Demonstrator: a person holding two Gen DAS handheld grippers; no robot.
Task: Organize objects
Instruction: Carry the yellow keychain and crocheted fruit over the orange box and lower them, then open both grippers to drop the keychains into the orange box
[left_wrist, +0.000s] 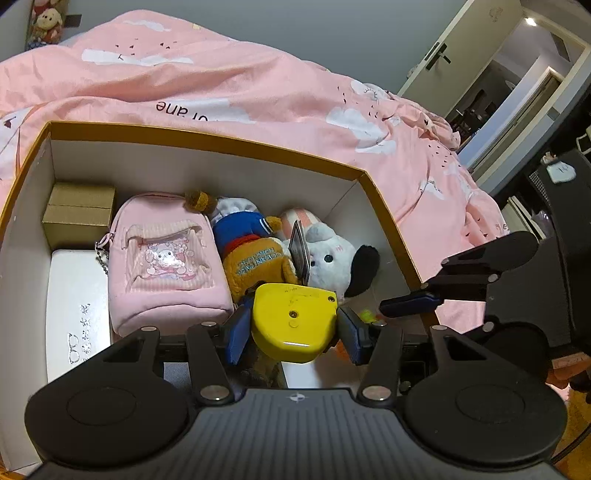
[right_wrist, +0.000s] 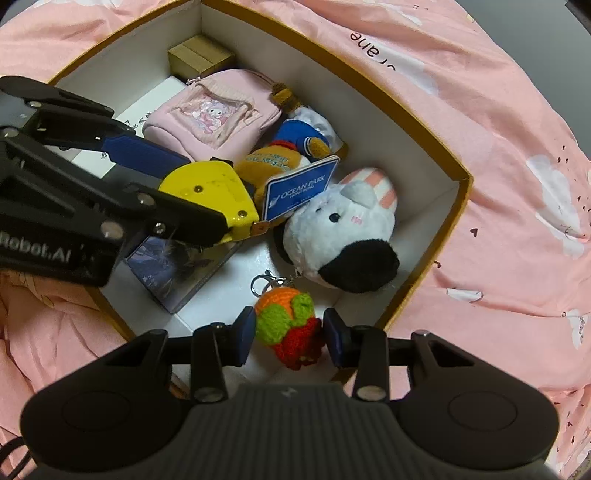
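Note:
An open box (left_wrist: 207, 142) with an orange rim and white inside lies on a pink quilt. My left gripper (left_wrist: 292, 334) is shut on a yellow tape measure (left_wrist: 295, 314), low over the box's near side, just in front of the plush toys. My right gripper (right_wrist: 290, 338) is shut on a knitted orange, green and red keychain (right_wrist: 286, 325), its metal ring hanging free, over the box's near corner. In the right wrist view the tape measure (right_wrist: 207, 184) shows from the side, gripped between the left gripper's fingers (right_wrist: 144, 151).
Inside the box are a small gold box (left_wrist: 79, 214), a pink pouch (left_wrist: 166, 258), a white glasses case (left_wrist: 77, 306), a bear plush in blue (right_wrist: 295, 142) with an Ocean Park tag, a white plush (right_wrist: 332, 229) with a black ear, and a dark booklet (right_wrist: 177, 273). The pink quilt (right_wrist: 498, 184) surrounds the box.

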